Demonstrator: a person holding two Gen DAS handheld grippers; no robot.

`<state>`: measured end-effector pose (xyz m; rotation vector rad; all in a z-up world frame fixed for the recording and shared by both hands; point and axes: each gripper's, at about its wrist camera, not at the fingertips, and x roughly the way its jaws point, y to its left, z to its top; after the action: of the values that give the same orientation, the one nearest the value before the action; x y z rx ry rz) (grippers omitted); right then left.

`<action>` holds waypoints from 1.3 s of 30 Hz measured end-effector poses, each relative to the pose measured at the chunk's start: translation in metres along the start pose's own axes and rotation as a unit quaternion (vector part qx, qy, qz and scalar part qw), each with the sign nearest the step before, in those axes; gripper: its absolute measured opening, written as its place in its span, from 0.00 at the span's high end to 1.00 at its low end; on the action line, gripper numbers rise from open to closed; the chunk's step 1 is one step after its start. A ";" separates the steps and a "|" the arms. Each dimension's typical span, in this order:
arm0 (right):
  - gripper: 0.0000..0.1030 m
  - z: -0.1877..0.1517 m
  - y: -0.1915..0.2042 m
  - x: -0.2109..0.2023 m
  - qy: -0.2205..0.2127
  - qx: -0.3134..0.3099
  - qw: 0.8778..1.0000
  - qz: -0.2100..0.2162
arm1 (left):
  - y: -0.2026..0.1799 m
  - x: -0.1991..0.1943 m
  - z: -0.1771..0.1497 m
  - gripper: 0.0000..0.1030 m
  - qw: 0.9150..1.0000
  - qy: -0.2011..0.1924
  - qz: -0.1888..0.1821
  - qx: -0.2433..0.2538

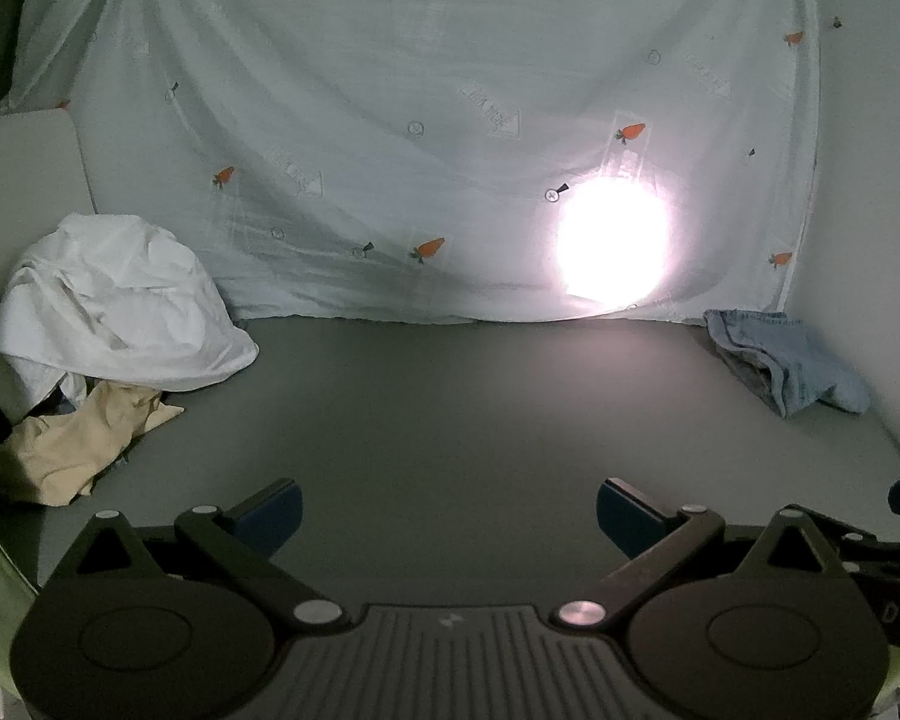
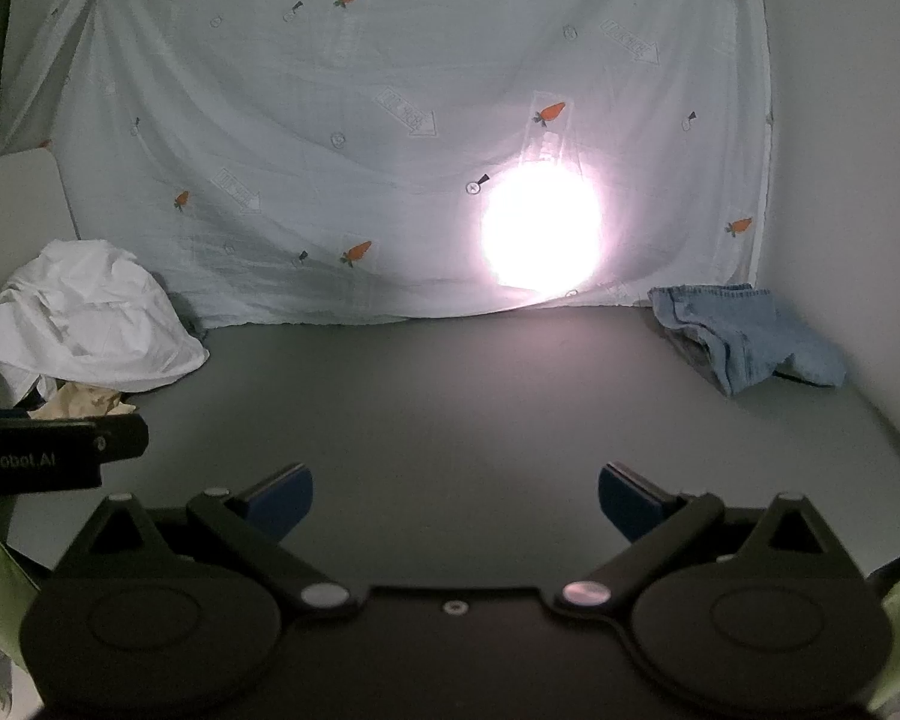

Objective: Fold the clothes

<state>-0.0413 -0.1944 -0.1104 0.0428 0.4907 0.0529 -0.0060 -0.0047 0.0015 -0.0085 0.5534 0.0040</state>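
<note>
Left gripper (image 1: 448,516) spread wide, empty, above grey table (image 1: 450,408). Right gripper (image 2: 455,501) same: pads apart, nothing held. Beige garment (image 1: 72,438) crumpled near left, under edge of white shirt (image 1: 114,300) heap. Folded denim piece (image 1: 786,357) far right. Carrot-print sheet (image 1: 426,120) hung behind, lamp glare (image 1: 615,243) through it.

A makeshift recording corner. A carrot-print sheet (image 1: 426,138) hangs ahead of the tool, backlit by a lamp (image 1: 612,246). Below lies a grey tabletop (image 1: 450,408).
</note>
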 end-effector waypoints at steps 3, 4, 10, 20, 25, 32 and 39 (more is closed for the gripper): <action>0.00 -0.002 -0.001 -0.003 0.002 0.003 1.000 -0.004 | 0.002 0.000 -0.002 0.00 1.000 0.004 -0.004 -0.001; 0.00 -0.002 -0.002 -0.003 0.003 0.005 1.000 -0.005 | 0.002 0.000 -0.004 0.00 1.000 0.006 -0.005 -0.001; 0.00 -0.009 -0.007 -0.002 0.014 0.024 0.999 -0.015 | 0.004 0.006 -0.008 0.00 1.000 0.018 -0.006 -0.006; 0.00 0.027 -0.033 0.045 -0.007 0.041 0.999 -0.020 | 0.001 0.056 0.033 0.00 0.998 -0.005 -0.012 -0.064; 0.01 0.048 -0.045 0.102 -0.006 0.050 0.999 0.020 | 0.018 0.103 0.051 0.00 0.991 0.003 -0.019 -0.134; 0.01 0.099 -0.051 0.192 0.017 0.093 0.992 0.080 | 0.067 0.158 0.088 0.00 0.969 0.034 0.019 -0.244; 0.02 0.099 -0.023 0.268 0.069 0.097 0.985 0.127 | 0.119 0.171 0.070 0.01 0.949 0.060 0.112 -0.288</action>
<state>0.2427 -0.2033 -0.1500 0.2946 0.6265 0.2591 0.1753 0.1154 -0.0291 -0.5185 0.6566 0.3898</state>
